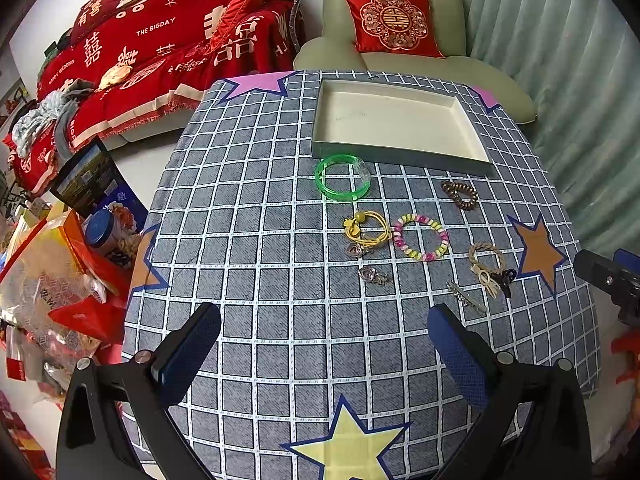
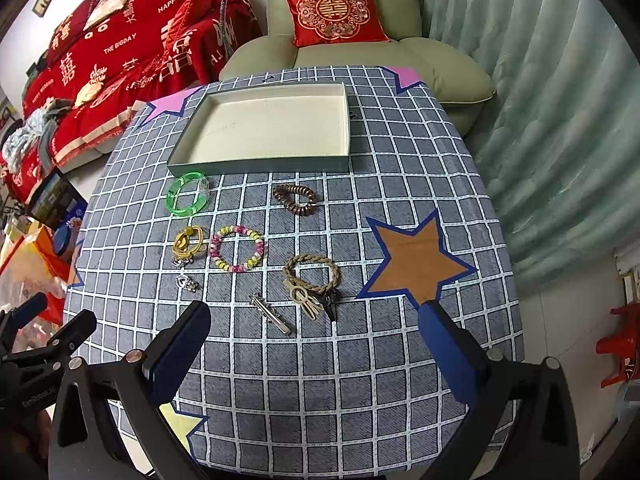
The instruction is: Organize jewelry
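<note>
An empty shallow white box (image 1: 396, 120) (image 2: 272, 128) lies at the far side of the checked table. In front of it lie a green bangle (image 1: 342, 178) (image 2: 188, 194), a brown spiral hair tie (image 1: 460, 195) (image 2: 296, 199), a yellow hair tie (image 1: 366, 230) (image 2: 188, 242), a pastel bead bracelet (image 1: 420, 237) (image 2: 238, 253), a braided tan hair tie (image 1: 486, 262) (image 2: 312, 274), two small heart charms (image 1: 370, 274) (image 2: 186, 282) and a silver hair clip (image 1: 466, 298) (image 2: 270, 314). My left gripper (image 1: 324, 344) and right gripper (image 2: 316, 340) are both open and empty, above the near part of the table.
The table carries a grey checked cloth (image 1: 280, 240) with star patches. A green armchair (image 2: 340, 40) with a red cushion stands behind it, a red-covered sofa (image 1: 160, 48) at the back left. Bags and boxes (image 1: 60, 260) crowd the floor at the left. A red stool (image 2: 620, 344) stands at the right.
</note>
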Demonstrator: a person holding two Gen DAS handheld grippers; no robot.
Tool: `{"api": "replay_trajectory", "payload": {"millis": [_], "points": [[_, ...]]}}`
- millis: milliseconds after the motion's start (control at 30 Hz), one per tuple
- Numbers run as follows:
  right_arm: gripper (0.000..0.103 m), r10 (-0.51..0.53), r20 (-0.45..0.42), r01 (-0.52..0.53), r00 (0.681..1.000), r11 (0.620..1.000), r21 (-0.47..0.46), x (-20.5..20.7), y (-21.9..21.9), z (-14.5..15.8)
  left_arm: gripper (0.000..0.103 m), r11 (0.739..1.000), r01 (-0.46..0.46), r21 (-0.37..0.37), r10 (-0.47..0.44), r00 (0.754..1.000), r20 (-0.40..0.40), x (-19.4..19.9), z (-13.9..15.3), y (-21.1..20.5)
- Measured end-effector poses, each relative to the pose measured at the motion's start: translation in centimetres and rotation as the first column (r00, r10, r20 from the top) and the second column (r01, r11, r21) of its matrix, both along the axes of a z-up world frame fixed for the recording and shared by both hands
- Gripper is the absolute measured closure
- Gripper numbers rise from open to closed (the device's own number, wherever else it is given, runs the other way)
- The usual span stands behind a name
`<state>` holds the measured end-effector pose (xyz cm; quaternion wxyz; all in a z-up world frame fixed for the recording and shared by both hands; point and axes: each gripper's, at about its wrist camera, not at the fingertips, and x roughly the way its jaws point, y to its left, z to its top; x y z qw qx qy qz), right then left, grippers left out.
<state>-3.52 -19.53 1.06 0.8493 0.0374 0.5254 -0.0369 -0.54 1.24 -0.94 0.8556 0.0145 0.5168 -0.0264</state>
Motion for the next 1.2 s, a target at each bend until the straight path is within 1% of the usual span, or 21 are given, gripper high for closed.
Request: {"api": "replay_trajectory", "payload": {"millis": [100, 200, 333, 367, 500, 567, 667, 800, 900, 967, 1133, 1200], "points": [[0.0, -0.01, -0.018, 0.01, 1.0, 1.0, 0.01, 0.2, -0.3, -0.4, 0.0, 1.0, 0.001, 0.002, -0.001, 1.0, -0.007, 0.1, -0.2, -0.1], [0.0, -0.024, -0.055, 0.026, 0.998, 0.999, 0.04, 0.5, -1.0, -1.4, 0.0, 1.0, 0.0, -0.003, 0.0, 1.0, -0.021, 0.3, -0.5, 0.0], [0.0, -0.031, -0.107, 0.038, 0.994, 0.997, 0.068, 0.7, -1.6, -2.9, 0.0, 1.0, -0.012, -0.018, 0.011, 0.997, -0.074, 0.8, -1.7, 0.4], [0.0, -0.029, -0.118, 0.038, 0.993, 0.996, 0.076, 0.7, -1.7, -3.1, 0.0, 0.999, -0.018, -0.031, 0.015, 0.996, -0.092, 1.0, -2.1, 0.5], [0.0, -0.022, -0.168, 0.038, 0.986, 0.995, 0.094, 1.1, -2.3, -4.8, 0.0, 0.998, -0.036, -0.051, 0.029, 0.991, -0.131, 1.6, -3.2, 0.5], [0.0, -0.012, -0.202, 0.03, 0.979, 0.996, 0.085, 1.5, -2.6, -5.7, 0.0, 0.998, -0.046, -0.044, 0.039, 0.989, -0.145, 2.1, -3.8, 0.4], [0.0, 0.006, -0.257, 0.005, 0.966, 0.999, 0.042, 2.5, -3.1, -7.5, 0.0, 0.997, -0.063, -0.053, 0.053, 0.984, -0.172, 3.0, -5.2, 0.0], [0.0, 0.001, -0.286, 0.01, 0.958, 0.999, 0.039, 3.9, -4.3, -9.4, 0.0, 0.993, -0.093, -0.073, 0.074, 0.972, -0.222, 4.3, -7.5, -0.6], [0.0, -0.014, -0.292, 0.028, 0.956, 0.999, 0.043, 5.2, -5.6, -10.4, 0.0, 0.989, -0.12, -0.086, 0.097, 0.967, -0.237, 5.2, -8.8, -1.0], [0.0, -0.019, -0.287, 0.032, 0.958, 0.999, 0.039, 6.2, -6.5, -11.0, 0.0, 0.988, -0.135, -0.081, 0.111, 0.963, -0.244, 5.8, -9.6, -1.3], [0.0, 0.023, -0.282, -0.02, 0.959, 1.0, 0.015, 8.5, -7.7, -12.1, 0.0, 0.985, -0.156, -0.068, 0.135, 0.958, -0.253, 7.1, -11.2, -1.8], [0.002, 0.055, -0.287, -0.053, 0.956, 0.998, 0.015, 9.1, -7.9, -12.6, 0.0, 0.986, -0.156, -0.061, 0.136, 0.957, -0.255, 7.5, -11.7, -2.1]]}}
